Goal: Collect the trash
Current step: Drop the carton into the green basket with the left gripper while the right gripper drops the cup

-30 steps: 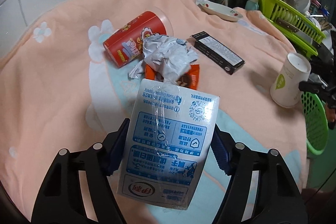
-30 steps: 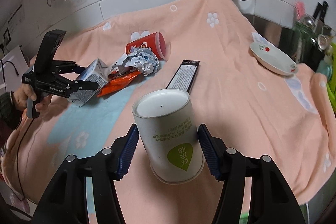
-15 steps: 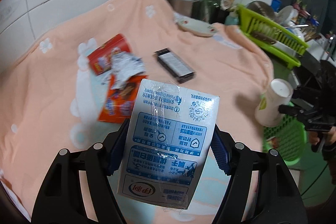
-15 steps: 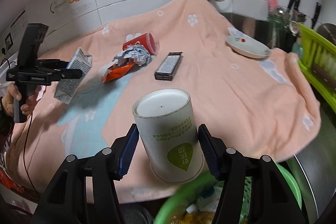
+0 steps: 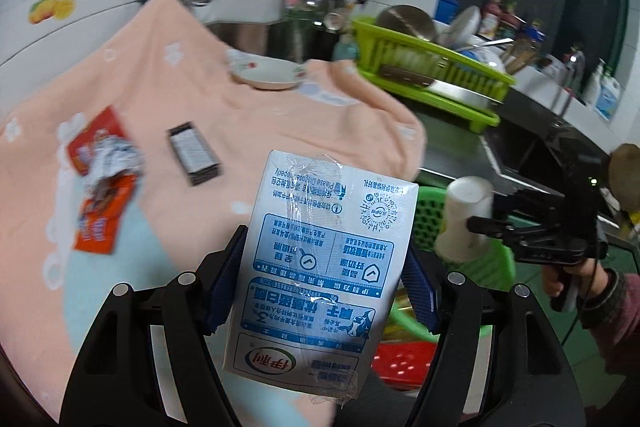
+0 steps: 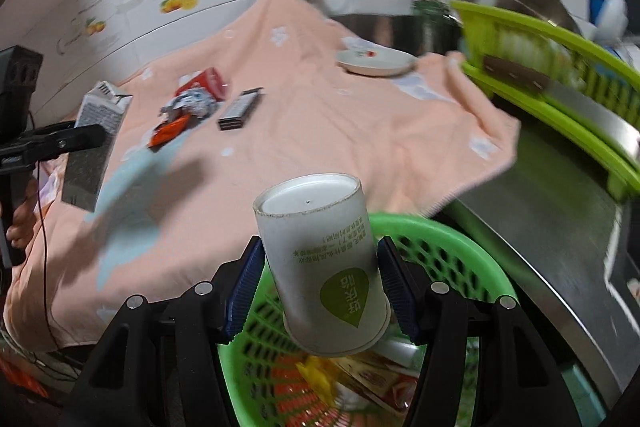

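I have both tongs loaded. The left tongs are closed about halfway on the milk carton, blue pads pressing its two narrow sides, printed face toward the lens and upside down in the lower centre of the left wrist view; gripping across the width keeps the flattened box from folding. The right tongs clamp the paper cup in the same way, pads on opposite walls near the rim, the cup inverted so its closed base faces the camera at the centre of the right wrist view. I judge that hold suits a straight drop, since the cup hangs directly above the green basket, whose mesh rim curves around it at the lower right. Inside the basket I can make out wrappers in yellow, red and brown at the bottom of the frame, so it already serves as the bin. In the left wrist view the basket shows to the right, behind the carton, with the cup over it, so the carton is close to the bin but looks not yet above it. On the peach towel covering the table, upper left of the right wrist view, more trash lies waiting: a red snack tube, a crumpled paper, an orange wrapper and a dark flat box. A white dish sits farther back, and a lime dish rack holds crockery at the upper right.
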A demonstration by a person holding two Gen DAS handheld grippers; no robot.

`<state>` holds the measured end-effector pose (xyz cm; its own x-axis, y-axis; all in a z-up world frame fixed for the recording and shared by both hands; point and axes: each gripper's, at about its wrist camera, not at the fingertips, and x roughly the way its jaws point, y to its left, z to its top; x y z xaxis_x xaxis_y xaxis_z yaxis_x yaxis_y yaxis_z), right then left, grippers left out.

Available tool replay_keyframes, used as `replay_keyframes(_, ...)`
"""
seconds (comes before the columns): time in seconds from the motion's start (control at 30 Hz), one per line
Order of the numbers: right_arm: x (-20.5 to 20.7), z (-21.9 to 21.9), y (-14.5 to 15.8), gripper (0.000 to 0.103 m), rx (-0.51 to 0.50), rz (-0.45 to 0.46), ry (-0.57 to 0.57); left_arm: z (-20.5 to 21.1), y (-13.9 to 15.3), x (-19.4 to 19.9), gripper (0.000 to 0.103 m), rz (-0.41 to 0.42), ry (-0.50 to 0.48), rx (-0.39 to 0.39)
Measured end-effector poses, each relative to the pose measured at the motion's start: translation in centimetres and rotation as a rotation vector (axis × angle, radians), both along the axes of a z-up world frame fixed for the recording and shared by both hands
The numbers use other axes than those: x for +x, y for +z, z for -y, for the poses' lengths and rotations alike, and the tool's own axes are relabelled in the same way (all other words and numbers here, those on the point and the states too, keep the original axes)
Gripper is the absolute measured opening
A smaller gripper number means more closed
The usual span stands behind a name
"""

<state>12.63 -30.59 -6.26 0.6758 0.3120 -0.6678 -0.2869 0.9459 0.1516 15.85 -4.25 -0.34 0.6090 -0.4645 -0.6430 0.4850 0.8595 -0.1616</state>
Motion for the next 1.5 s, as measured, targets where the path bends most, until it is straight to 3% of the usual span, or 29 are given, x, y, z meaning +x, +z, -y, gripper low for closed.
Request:
replay_keyframes(0.4, -1.9, 4.9, -1.2, 0.057, -0.001, -0.009, -0.109, 7.8, -2.2, -0.6, 0.07, -0.064, -0.122, -0.03)
replay_keyframes(0.87, -3.7, 7.5, -0.7, 0.074, 0.015, 0.023, -0.148, 13.2, -5.5, -0.5, 0.071, -0.179, -0.173, -0.024)
replay_keyframes(1.1, -4.3, 7.6, -0.8, 0.075, 0.015, 0.029, -0.142, 14.9, -6.7, -0.8, 0.077, -0.223, -0.201, -0.022)
replay_keyframes(1.5, -3.6, 6.1, -0.4, 0.076, 0.013, 0.033, -0.1, 12.1, -5.3, -0.7, 0.08, -0.174, -0.15, 0.006)
